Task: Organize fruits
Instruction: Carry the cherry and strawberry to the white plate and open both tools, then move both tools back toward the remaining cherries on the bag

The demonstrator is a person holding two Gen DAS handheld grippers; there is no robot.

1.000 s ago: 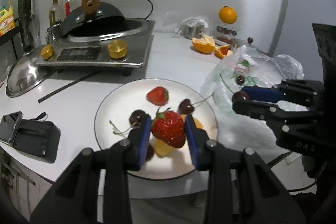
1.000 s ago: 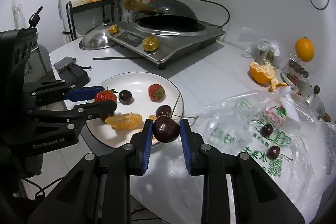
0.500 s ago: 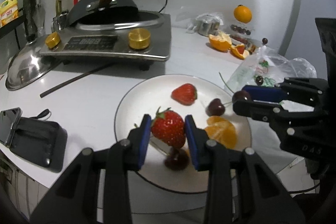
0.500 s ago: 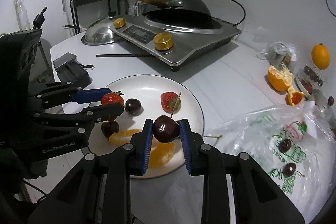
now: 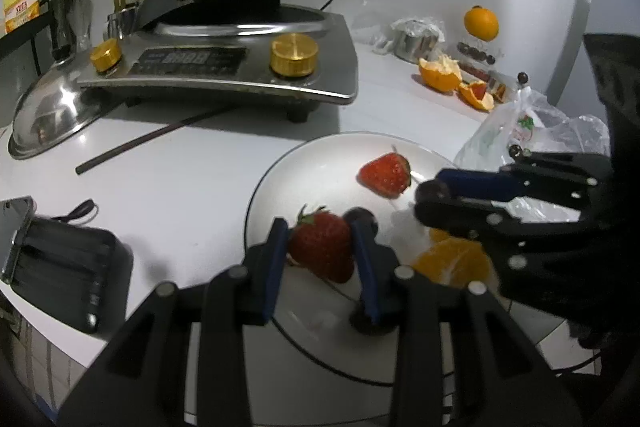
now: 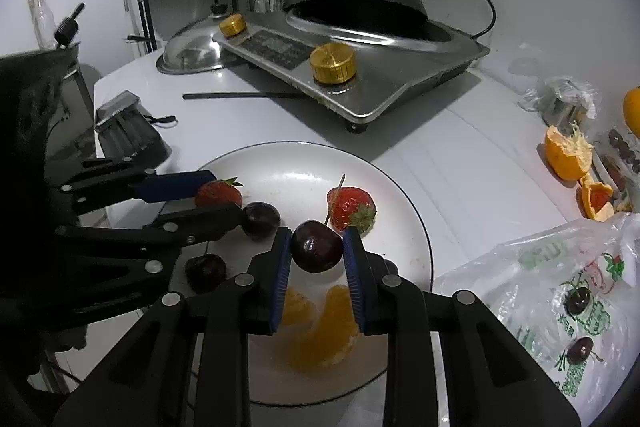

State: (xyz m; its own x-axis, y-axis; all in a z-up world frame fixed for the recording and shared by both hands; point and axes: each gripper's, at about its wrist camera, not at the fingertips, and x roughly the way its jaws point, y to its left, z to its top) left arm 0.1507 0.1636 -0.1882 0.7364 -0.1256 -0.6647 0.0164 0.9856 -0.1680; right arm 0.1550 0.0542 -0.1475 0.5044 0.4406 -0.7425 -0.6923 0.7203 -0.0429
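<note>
Over the white plate (image 6: 400, 195), both hand-held grippers are busy. The left hand-held gripper (image 5: 323, 251) has its blue pads closed against the sides of a strawberry (image 5: 322, 251), held above the near-left part of the plate. The right hand-held gripper (image 6: 316, 246) pinches a dark cherry (image 6: 316, 246) between its pads, above the middle of the plate.

On the plate itself lies a second strawberry (image 6: 351, 209) with its green cap towards the near side, just beyond the held cherry. Peeled orange segments (image 6: 324, 327) sit at the near edge, under the right gripper's fingers. Two more loose cherries (image 6: 262, 219) rest beside the left gripper's fingers.

To the right on the table (image 6: 480, 163) a clear plastic bag (image 6: 560, 307) holds a couple of cherries. Behind the plate stands a steel induction cooker (image 6: 360, 67) with a black wok on it.
</note>
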